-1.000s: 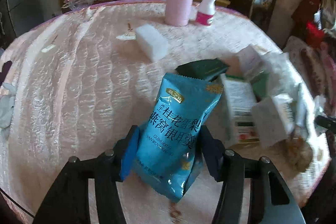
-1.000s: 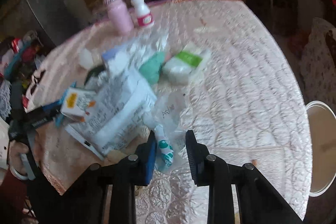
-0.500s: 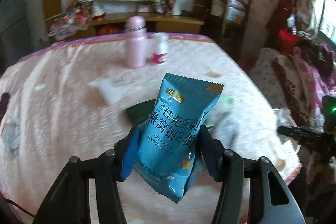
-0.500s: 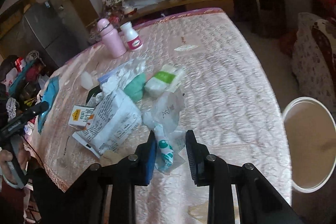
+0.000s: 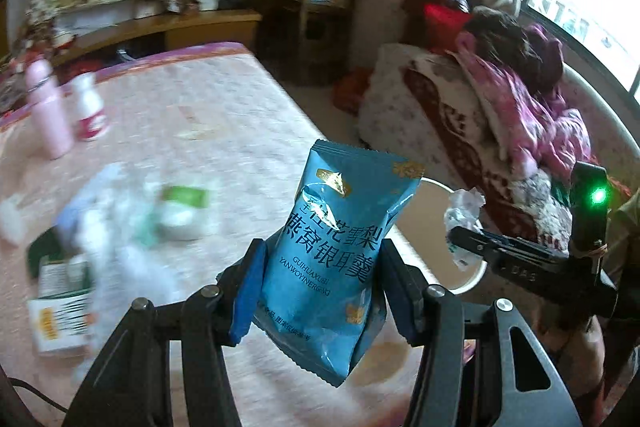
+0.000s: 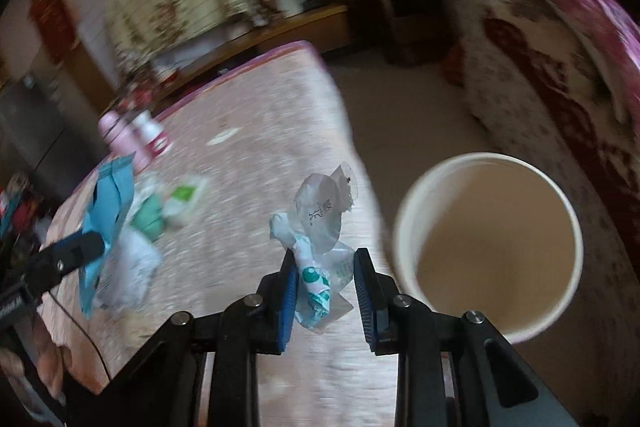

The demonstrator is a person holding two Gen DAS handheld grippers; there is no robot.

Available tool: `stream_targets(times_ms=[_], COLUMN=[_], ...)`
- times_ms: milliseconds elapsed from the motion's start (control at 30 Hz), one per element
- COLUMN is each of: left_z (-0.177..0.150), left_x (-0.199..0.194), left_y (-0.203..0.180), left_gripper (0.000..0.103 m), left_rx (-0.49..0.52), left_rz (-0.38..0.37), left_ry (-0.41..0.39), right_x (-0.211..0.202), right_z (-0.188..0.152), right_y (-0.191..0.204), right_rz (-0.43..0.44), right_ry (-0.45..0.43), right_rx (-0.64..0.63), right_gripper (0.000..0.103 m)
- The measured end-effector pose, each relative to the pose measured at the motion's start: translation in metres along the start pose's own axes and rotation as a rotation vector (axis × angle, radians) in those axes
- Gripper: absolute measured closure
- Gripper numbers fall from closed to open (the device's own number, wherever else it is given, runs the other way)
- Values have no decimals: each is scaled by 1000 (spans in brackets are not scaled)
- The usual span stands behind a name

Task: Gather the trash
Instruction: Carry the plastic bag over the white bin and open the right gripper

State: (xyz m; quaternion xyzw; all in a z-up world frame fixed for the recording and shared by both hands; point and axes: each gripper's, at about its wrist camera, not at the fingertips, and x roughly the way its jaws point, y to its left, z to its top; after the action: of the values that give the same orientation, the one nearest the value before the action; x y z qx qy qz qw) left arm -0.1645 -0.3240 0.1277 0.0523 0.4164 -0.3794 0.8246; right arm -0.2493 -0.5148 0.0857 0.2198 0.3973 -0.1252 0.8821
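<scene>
On the left of the pink quilted tabletop (image 5: 224, 115) stand a pink bottle (image 5: 47, 115) and a small white bottle with a red label (image 5: 91, 111), side by side. Nearer lies a blurred heap of white and green wrappers (image 5: 120, 219) beside a white printed carton (image 5: 60, 307); the smear makes it hard to say how many pieces there are. The left gripper (image 5: 320, 291) has its blue-padded jaws pinched onto the sides of a glossy blue snack packet with dark lettering (image 5: 340, 247), held upright above the table edge. To its right, the right gripper (image 6: 325, 287) is closed nearly together on a crumpled clear-and-white plastic wrapper with green print (image 6: 316, 227), lifted off the table. Just right of that wrapper, beside the table's edge, sits a round white bin with a tan inside (image 6: 484, 243), its mouth open upward.
</scene>
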Motion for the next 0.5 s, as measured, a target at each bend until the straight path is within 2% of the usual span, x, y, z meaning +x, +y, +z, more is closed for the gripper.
stream_targets(times_ms=[133,267,500], left_z=[16,26,30], left_x=[34,70,118], left_y=[-39,-67,-101], left_gripper=[45,45,45], left_rx=[36,58,77], left_rz=[-31,-49,-49], left_ry=[27,62,103], right_x=[-4,0,15], right_z=[1,6,9], right_y=[-41,-79,-119], right_rz=[-88,-140,-169], right_ry=[-15,-12,-3], right_rx=[64,120,192], right_gripper=[74,74,74])
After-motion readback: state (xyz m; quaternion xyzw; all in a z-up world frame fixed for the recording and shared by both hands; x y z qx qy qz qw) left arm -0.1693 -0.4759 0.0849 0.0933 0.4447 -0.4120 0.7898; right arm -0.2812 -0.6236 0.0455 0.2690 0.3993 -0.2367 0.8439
